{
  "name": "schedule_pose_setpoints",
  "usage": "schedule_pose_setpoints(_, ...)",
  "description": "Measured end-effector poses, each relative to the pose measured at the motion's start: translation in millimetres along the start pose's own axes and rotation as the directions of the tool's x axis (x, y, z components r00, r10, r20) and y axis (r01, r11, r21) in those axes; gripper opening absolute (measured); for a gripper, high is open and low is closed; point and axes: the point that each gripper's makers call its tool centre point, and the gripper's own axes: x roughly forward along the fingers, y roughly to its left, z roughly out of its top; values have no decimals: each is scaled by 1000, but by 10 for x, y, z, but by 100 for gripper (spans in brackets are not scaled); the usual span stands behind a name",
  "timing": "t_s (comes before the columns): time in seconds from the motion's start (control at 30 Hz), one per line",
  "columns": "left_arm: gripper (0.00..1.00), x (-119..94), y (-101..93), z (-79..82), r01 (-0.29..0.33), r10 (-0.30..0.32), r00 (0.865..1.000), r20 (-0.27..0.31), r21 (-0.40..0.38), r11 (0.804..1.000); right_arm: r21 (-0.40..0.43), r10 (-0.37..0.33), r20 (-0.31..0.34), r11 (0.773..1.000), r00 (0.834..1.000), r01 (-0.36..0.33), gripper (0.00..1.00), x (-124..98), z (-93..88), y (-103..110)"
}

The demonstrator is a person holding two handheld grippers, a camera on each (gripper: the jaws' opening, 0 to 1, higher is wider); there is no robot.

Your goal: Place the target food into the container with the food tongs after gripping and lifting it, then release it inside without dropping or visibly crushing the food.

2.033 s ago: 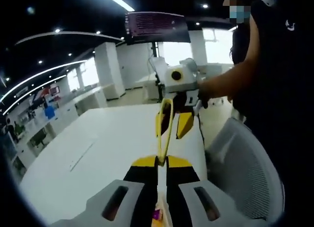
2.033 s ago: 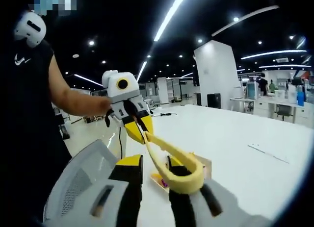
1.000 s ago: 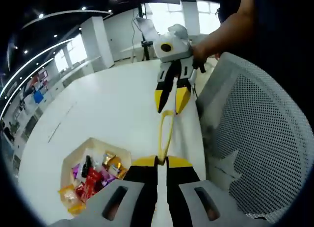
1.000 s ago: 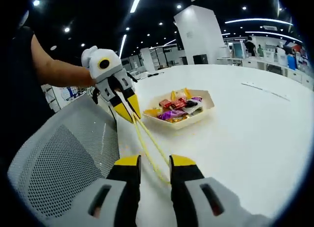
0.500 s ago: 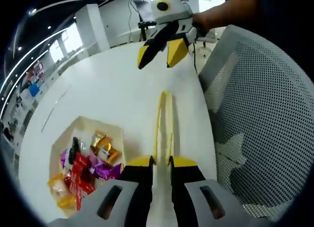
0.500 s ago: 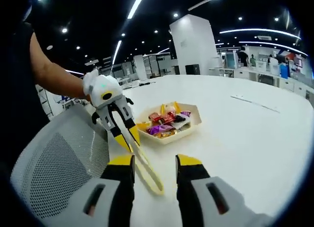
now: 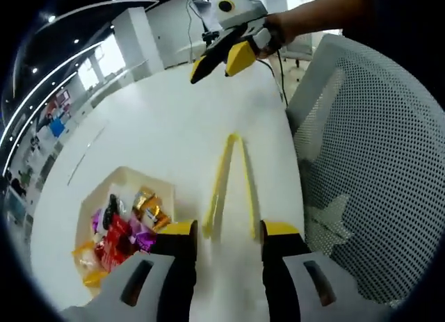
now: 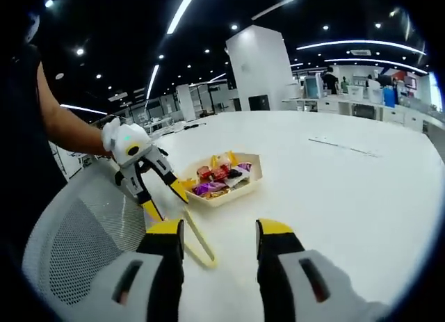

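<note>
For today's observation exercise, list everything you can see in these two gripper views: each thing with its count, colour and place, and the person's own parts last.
food tongs: one, yellow, lying on the table, free of both grippers.
tray: one, cream, on the table beside the tongs.
wrapped sweets: a heap, red, purple, gold and orange, inside the tray.
table: one, white, under everything.
mesh chair: one, pale grey, at the table's edge.
left gripper: yellow-tipped jaws open, either side of the tongs' arm ends.
right gripper: yellow-tipped jaws open, near the tongs' bend.
person's arm: holding the right gripper.
</note>
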Motion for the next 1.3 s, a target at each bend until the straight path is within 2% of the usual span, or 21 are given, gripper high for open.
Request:
schedule_pose_setpoints(0.07,42,-80,37,81,-11,13,999,37,-46,999,-9,-18,-4,1000,1000,18,47,-16,17,-44)
schedule_pose_setpoints(0.13,46,-175,95,112,-7,17,997,77,-131,991,-33,-42,-15,999,999,41,49,-41,24,-98)
schedule_pose_setpoints(0.2,52,-292,269,119,-76,93,990,106,-159,984,-62,-67,-28,996,997,65,51,-63,27,-148)
schedule_pose_setpoints(0.23,54,-370,374,99,-117,139,983,116,-183,976,-100,-101,-30,990,994,98,53,-89,38,-205)
schedule_pose_setpoints(0.37,68,-600,618,8,-200,245,959,146,-266,943,-144,-147,-33,979,989,141,60,-153,33,-289)
schedule_pose_setpoints(0.43,73,-725,716,-113,-226,284,948,142,-328,917,-153,-158,-34,977,987,151,64,-179,15,-316)
schedule_pose_setpoints(0.53,81,-914,874,-325,-274,356,924,141,-406,872,-138,-197,-32,972,980,191,74,-237,-25,-393)
schedule_pose_setpoints(0.57,82,-933,884,-351,-276,361,922,138,-419,865,-126,-205,-30,972,978,200,77,-250,-41,-402)
schedule_pose_setpoints(0.63,88,-1055,962,-495,-297,398,909,127,-473,830,-128,-234,-28,965,972,229,80,-280,-107,-448)
schedule_pose_setpoints(0.7,95,-1156,1007,-608,-312,419,900,120,-494,812,-115,-253,-33,962,967,248,86,-297,-179,-461)
schedule_pose_setpoints(0.77,100,-1238,1029,-663,-329,439,891,119,-499,802,-110,-282,-26,954,959,278,92,-323,-212,-495)
schedule_pose_setpoints(0.87,100,-1380,1045,-733,-350,471,874,121,-516,782,-115,-341,28,933,940,342,100,-399,-241,-610)
schedule_pose_setpoints(0.97,100,-1433,1037,-739,-354,488,863,134,-528,772,-91,-350,6,933,937,349,100,-439,-365,-673)
schedule_pose_setpoints(1.07,100,-1447,1017,-709,-375,503,852,144,-503,779,-94,-350,-7,933,937,348,100,-446,-398,-668)
schedule_pose_setpoints(1.13,100,-1417,980,-665,-367,496,854,159,-490,790,-90,-348,-2,934,938,346,100,-444,-384,-664)
schedule_pose_setpoints(1.3,100,-1363,974,-654,-353,487,858,166,-497,792,-90,-335,1,938,942,334,100,-417,-335,-637)
